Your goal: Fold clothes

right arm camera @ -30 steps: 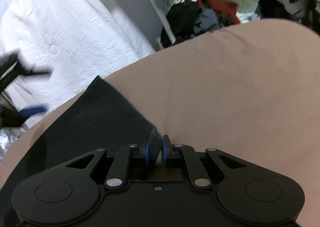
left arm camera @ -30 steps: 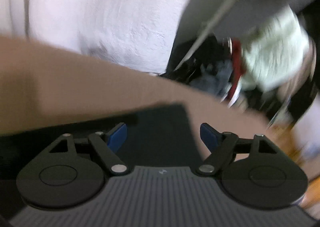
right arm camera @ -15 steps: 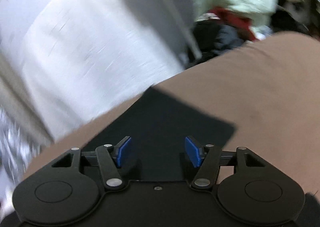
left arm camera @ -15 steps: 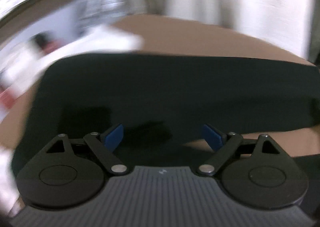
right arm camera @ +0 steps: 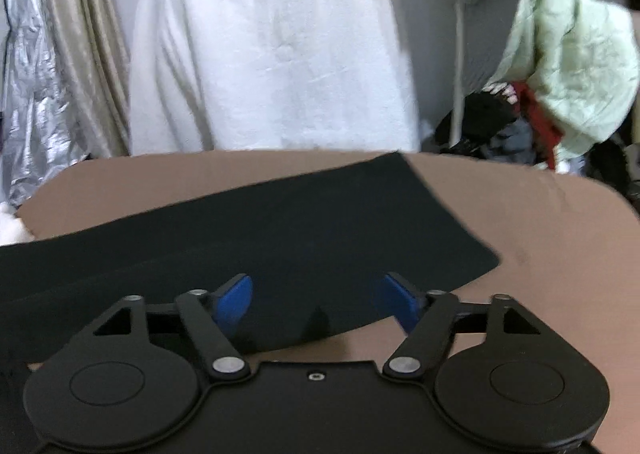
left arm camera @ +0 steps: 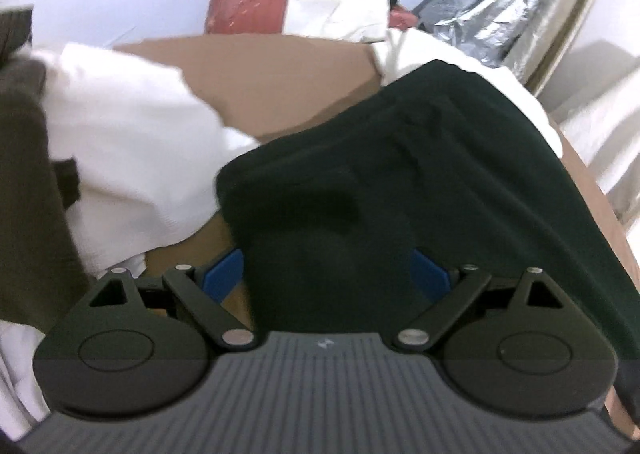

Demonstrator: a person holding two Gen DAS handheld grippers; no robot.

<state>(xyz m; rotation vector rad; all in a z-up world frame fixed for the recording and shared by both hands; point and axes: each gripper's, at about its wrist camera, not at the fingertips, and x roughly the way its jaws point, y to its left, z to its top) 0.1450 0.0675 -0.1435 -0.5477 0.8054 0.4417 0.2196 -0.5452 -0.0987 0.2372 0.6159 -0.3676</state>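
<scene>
Black garment (left arm camera: pixel 420 181) lies on the brown table (left arm camera: pixel 280 81), seen from the left wrist as a dark, rumpled mass reaching from the gripper out toward the table's far edge. White cloth (left arm camera: pixel 132 133) is heaped on the table just beside the garment. The left gripper (left arm camera: pixel 324 274) hangs over the garment's near end, jaws wide, pads clear of the fabric.

From the right wrist, the garment (right arm camera: pixel 280 221) spreads flat across the table (right arm camera: pixel 540 238) as a long dark band. The right gripper (right arm camera: pixel 316 302) hovers above its near edge, its jaws opening with the cloth lying below them, not pinched.
</scene>
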